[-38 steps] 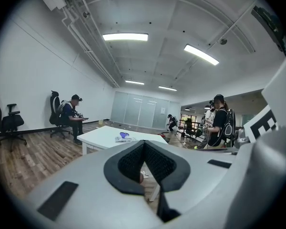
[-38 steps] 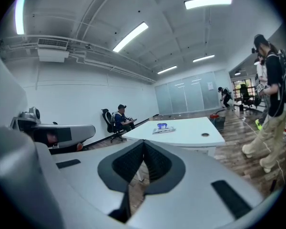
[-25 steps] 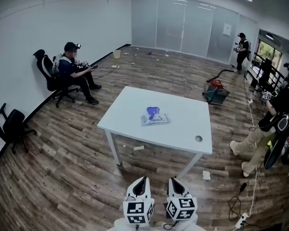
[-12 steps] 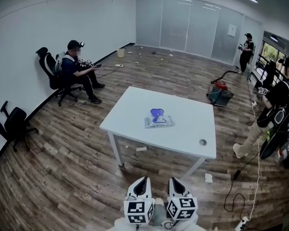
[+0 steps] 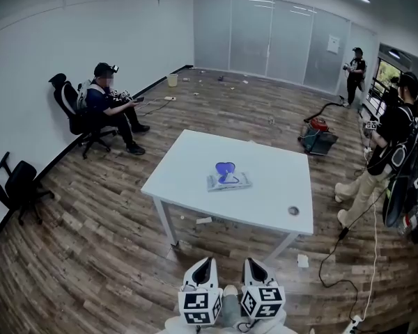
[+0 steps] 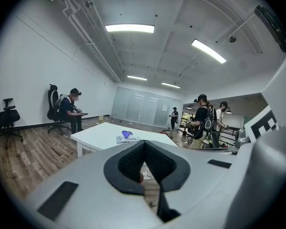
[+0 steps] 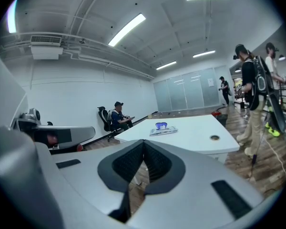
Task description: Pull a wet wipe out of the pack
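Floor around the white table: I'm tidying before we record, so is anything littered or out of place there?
Yes. A white scrap lies by the table near its front edge, another beside its near right leg, and more bits dot the floor toward the glass wall. A cable trails loose at right.

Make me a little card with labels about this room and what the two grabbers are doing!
table: white square table, in front of the person
pack: flat wet wipe pack with raised blue flap, lying mid-table
left gripper: jaws together, empty, away from the pack
right gripper: jaws together, empty, away from the pack
task: neither gripper touches the pack
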Motion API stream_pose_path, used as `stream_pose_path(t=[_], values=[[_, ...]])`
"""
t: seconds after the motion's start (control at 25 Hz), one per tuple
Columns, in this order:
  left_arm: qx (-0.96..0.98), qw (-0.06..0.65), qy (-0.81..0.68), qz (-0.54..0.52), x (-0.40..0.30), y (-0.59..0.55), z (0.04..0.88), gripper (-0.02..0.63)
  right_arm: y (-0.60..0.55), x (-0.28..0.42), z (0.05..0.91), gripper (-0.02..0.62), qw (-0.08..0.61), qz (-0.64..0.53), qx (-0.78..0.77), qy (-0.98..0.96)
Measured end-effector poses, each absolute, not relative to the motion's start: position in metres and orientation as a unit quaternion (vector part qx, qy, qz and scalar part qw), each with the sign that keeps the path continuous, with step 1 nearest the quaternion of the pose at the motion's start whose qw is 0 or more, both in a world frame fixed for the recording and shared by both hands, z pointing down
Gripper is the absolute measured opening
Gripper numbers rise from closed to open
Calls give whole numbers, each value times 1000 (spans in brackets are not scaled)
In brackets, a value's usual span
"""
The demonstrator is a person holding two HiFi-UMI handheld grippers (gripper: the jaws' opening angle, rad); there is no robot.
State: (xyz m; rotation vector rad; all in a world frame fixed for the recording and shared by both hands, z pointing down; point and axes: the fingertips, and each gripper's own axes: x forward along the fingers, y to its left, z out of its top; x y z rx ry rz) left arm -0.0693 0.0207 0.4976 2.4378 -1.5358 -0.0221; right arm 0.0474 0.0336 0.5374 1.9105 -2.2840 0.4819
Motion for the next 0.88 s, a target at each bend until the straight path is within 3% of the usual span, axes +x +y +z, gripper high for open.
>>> stream_pose_path(t=[0.88], values=[[830, 121, -544, -1, -32, -91, 490, -3, -90, 83, 527, 9, 58, 155, 615, -771]])
